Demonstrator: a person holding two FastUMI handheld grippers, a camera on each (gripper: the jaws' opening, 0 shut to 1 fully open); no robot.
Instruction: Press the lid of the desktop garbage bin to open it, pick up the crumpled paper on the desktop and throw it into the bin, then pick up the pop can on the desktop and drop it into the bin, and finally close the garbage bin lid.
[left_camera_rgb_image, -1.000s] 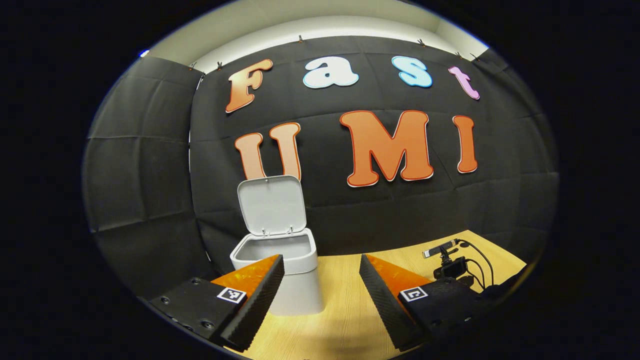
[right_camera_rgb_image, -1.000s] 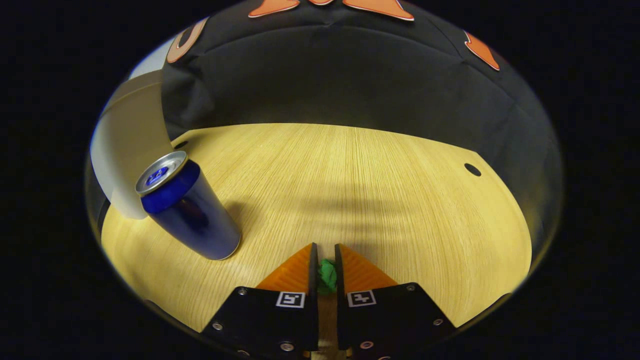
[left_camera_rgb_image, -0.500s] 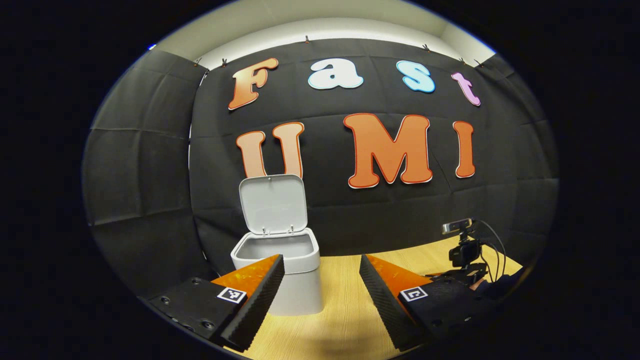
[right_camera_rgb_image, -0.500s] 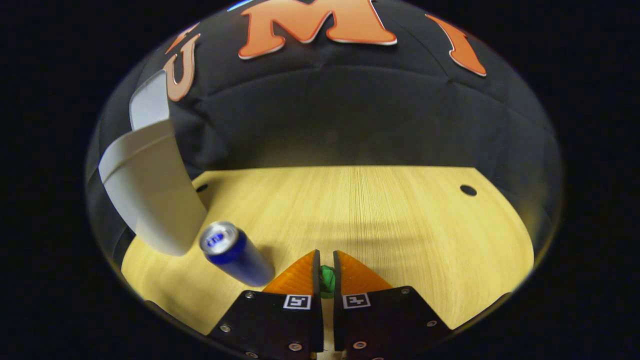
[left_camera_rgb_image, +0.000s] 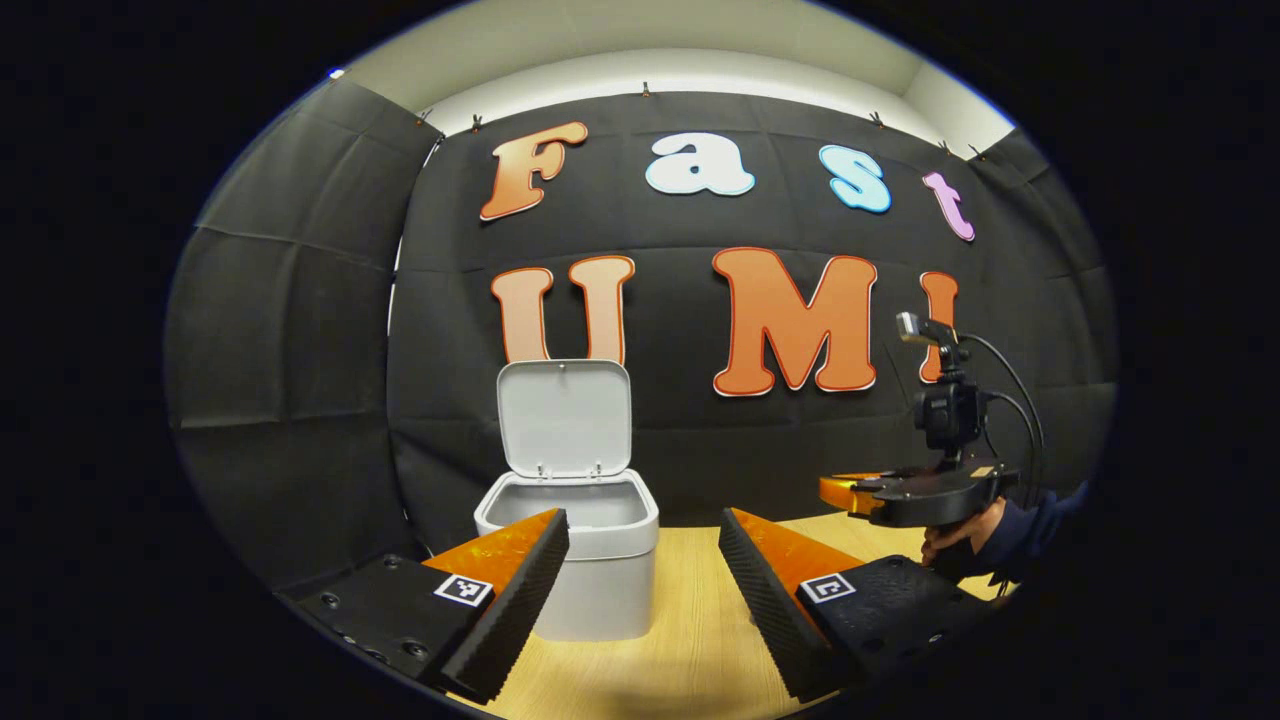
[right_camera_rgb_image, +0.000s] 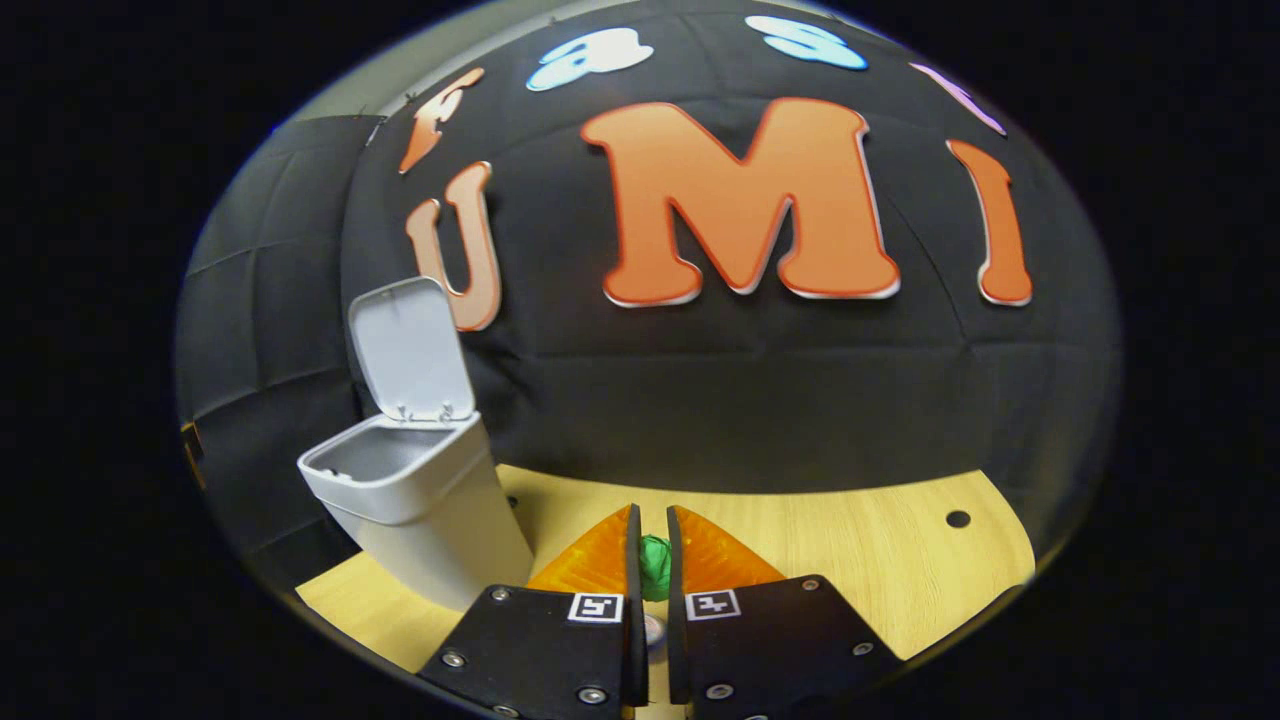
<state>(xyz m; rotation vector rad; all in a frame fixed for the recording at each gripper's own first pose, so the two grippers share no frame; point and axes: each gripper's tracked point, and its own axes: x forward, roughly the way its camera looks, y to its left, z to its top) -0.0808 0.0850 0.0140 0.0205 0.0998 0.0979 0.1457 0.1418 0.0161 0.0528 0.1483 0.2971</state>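
The white desktop bin (left_camera_rgb_image: 590, 590) stands on the wooden table with its lid (left_camera_rgb_image: 565, 415) upright and its mouth open. My left gripper (left_camera_rgb_image: 645, 545) hovers open in front of it, nothing between its fingers. In the right gripper view the bin (right_camera_rgb_image: 430, 520) sits at the left, its lid (right_camera_rgb_image: 410, 350) raised. My right gripper (right_camera_rgb_image: 650, 515) is shut on a green crumpled paper (right_camera_rgb_image: 655, 566), lifted above the table. From the left gripper view, the right gripper (left_camera_rgb_image: 900, 495) hangs in the air to the right of the bin, held by a hand (left_camera_rgb_image: 950, 540).
Light wooden tabletop (right_camera_rgb_image: 860, 545) stretches to the right of the bin, with a small round hole (right_camera_rgb_image: 958, 519) near its far right edge. The black cloth wall stands close behind the bin. A dark sleeve (left_camera_rgb_image: 1030, 525) shows at the far right.
My right gripper has risen from the table with the green paper and tilted up; the blue can has slid out of its view. The bin's open mouth now shows. The left gripper barely moved.
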